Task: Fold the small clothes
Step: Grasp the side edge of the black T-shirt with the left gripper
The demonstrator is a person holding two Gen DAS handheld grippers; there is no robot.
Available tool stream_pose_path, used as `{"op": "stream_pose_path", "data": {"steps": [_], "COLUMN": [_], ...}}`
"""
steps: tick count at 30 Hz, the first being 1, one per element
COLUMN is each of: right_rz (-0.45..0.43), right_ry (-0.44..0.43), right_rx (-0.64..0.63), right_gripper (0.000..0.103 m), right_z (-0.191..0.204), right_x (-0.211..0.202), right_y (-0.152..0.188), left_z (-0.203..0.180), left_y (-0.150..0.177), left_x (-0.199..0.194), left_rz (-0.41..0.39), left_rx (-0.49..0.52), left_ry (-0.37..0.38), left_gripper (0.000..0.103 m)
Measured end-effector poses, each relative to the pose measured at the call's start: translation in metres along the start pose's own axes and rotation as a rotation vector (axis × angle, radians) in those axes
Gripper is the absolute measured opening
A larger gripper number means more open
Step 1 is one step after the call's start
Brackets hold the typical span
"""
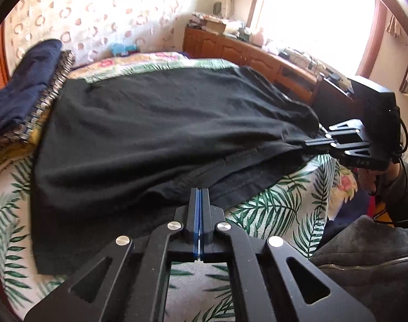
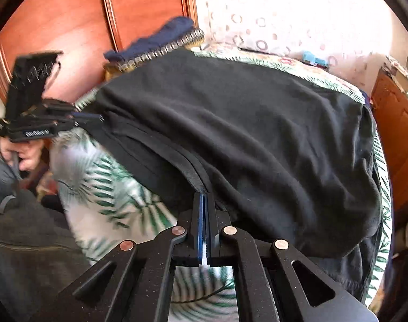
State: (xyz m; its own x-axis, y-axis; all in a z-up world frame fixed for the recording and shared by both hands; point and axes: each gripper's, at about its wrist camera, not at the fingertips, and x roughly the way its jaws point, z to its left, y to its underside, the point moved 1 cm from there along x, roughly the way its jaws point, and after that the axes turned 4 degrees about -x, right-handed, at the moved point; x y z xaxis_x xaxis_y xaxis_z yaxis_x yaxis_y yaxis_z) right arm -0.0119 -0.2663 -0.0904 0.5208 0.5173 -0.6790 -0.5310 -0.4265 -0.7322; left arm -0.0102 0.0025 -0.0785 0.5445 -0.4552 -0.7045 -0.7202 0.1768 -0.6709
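A black garment (image 1: 155,123) lies spread over the leaf-print bed cover (image 1: 279,209). My left gripper (image 1: 199,191) is shut on its near edge, raised off the bed. The right gripper (image 1: 311,142) is at the right of the left wrist view, shut on another corner of the same garment. In the right wrist view my right gripper (image 2: 204,196) is shut on the ribbed edge of the black garment (image 2: 244,134), and the left gripper (image 2: 96,119) grips it at the far left. The cloth hangs stretched between the two.
Folded clothes, a navy piece (image 1: 21,86) on top, are stacked at the bed's far left. A wooden cabinet (image 1: 257,56) with clutter stands under the bright window. A wooden wardrobe (image 2: 69,26) stands behind the bed. The person's dark jacket (image 1: 364,255) is at the near edge.
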Motion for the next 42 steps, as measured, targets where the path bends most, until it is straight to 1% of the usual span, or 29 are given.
{"op": "stream_pose_path", "data": {"steps": [3, 4, 5, 6, 7, 8, 10, 11, 12, 13, 14, 15, 16, 20, 23, 24, 25, 27, 28, 29, 31, 32, 35, 37, 41, 42], "right_rz": [-0.017, -0.012, -0.006, 0.0, 0.001, -0.001, -0.016, -0.023, -0.03, -0.038, -0.045, -0.049, -0.05, -0.048, -0.049, -0.048, -0.048, -0.052, -0.053, -0.053, -0.056, -0.059, -0.071, -0.081, -0.099, -0.103], "right_ry": [-0.027, -0.014, 0.007, 0.028, 0.044, 0.055, 0.068, 0.075, 0.079, 0.08, 0.081, 0.091, 0.105, 0.134, 0.158, 0.164, 0.167, 0.176, 0.179, 0.18, 0.186, 0.189, 0.198, 0.208, 0.224, 0.225], "right_rx": [0.017, 0.013, 0.011, 0.014, 0.019, 0.024, 0.036, 0.039, 0.04, 0.039, 0.036, 0.03, 0.026, 0.036, 0.05, 0.059, 0.067, 0.082, 0.09, 0.099, 0.118, 0.127, 0.157, 0.174, 0.199, 0.203], "right_gripper": [0.001, 0.001, 0.001, 0.001, 0.001, 0.001, 0.002, 0.004, 0.011, 0.02, 0.023, 0.025, 0.025, 0.025, 0.026, 0.027, 0.033, 0.039, 0.039, 0.039, 0.039, 0.039, 0.039, 0.039, 0.039, 0.039], "right_z": [0.002, 0.002, 0.001, 0.0, -0.001, -0.002, -0.003, -0.004, -0.005, -0.006, -0.005, -0.004, -0.004, -0.01, -0.016, -0.018, -0.02, -0.024, -0.027, -0.03, -0.035, -0.037, -0.044, -0.048, -0.055, -0.056], "right_x": [-0.008, -0.007, -0.006, -0.005, -0.004, -0.004, -0.007, -0.009, -0.011, -0.014, -0.016, -0.016, -0.018, -0.018, -0.019, -0.018, -0.018, -0.018, -0.018, -0.017, -0.018, -0.02, -0.025, -0.03, -0.043, -0.045], "right_y": [0.001, 0.002, 0.003, 0.004, 0.005, 0.004, 0.001, 0.0, -0.002, -0.003, -0.004, -0.004, -0.002, 0.001, 0.002, 0.002, 0.003, 0.005, 0.006, 0.007, 0.01, 0.012, 0.017, 0.02, 0.027, 0.029], "left_z": [0.018, 0.027, 0.036, 0.046, 0.058, 0.069, 0.088, 0.098, 0.103, 0.109, 0.115, 0.119, 0.122, 0.13, 0.131, 0.131, 0.132, 0.129, 0.127, 0.124, 0.115, 0.109, 0.084, 0.065, 0.029, 0.024], "left_y": [-0.004, -0.005, -0.006, -0.007, -0.007, -0.007, -0.005, -0.004, -0.003, -0.003, -0.002, -0.002, -0.002, 0.001, 0.002, 0.001, -0.001, -0.004, -0.004, -0.005, -0.011, -0.015, -0.035, -0.053, -0.09, -0.096], "left_x": [-0.015, -0.018, -0.02, -0.021, -0.022, -0.022, -0.02, -0.019, -0.017, -0.017, -0.018, -0.017, -0.016, -0.005, 0.002, 0.005, 0.007, 0.009, 0.011, 0.012, 0.018, 0.019, 0.017, 0.016, 0.008, 0.007], "left_rz": [-0.05, -0.063, -0.074, -0.081, -0.087, -0.09, -0.082, -0.077, -0.076, -0.079, -0.082, -0.084, -0.081, -0.054, -0.036, -0.03, -0.031, -0.034, -0.03, -0.029, -0.007, -0.009, -0.049, -0.077, -0.124, -0.128], "left_rx": [-0.058, -0.079, -0.099, -0.12, -0.144, -0.165, -0.216, -0.244, -0.259, -0.267, -0.268, -0.268, -0.27, -0.282, -0.281, -0.282, -0.278, -0.265, -0.263, -0.259, -0.235, -0.224, -0.169, -0.132, -0.046, -0.032], "left_ry": [-0.061, -0.086, -0.104, -0.123, -0.148, -0.171, -0.196, -0.207, -0.217, -0.233, -0.256, -0.277, -0.284, -0.285, -0.268, -0.266, -0.273, -0.269, -0.244, -0.228, -0.175, -0.16, -0.105, -0.073, -0.047, -0.06], "left_gripper": [0.001, 0.008, 0.019, 0.025, 0.037, 0.043, 0.046, 0.049, 0.051, 0.06, 0.07, 0.073, 0.076, 0.077, 0.077, 0.077, 0.076, 0.075, 0.06, 0.037, 0.01, 0.008, 0.007, 0.007, 0.007, 0.007]}}
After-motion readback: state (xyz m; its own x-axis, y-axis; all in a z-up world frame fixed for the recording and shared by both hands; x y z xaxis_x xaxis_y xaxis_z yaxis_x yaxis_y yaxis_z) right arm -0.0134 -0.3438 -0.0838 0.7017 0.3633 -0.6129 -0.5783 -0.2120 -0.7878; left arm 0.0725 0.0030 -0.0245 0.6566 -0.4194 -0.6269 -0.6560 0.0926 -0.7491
